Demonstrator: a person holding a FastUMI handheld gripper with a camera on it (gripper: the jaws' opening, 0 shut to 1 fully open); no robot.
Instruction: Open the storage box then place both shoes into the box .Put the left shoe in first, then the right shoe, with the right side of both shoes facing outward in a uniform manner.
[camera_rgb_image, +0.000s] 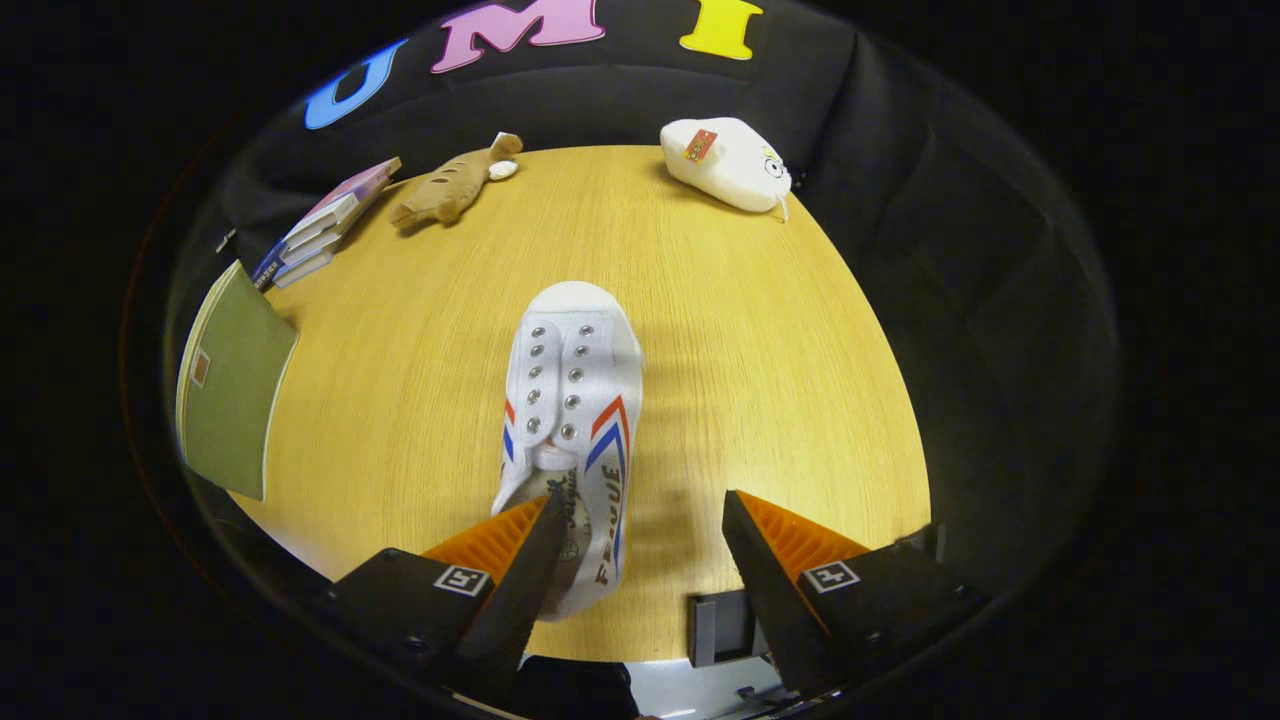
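Spread wide apart, the gripper (640, 570) fingers (520, 580) are seen over a white shoe (572, 430) on the desk (760, 400), its heel beside one finger, unclamped, so a grasp is judged next, calling for closing across the heel.

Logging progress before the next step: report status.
Gripper open, fingers astride the heel of the white shoe. Shoe upright on the wooden table, toe pointing away. Nothing blocking; books and plush toys sit well beyond.
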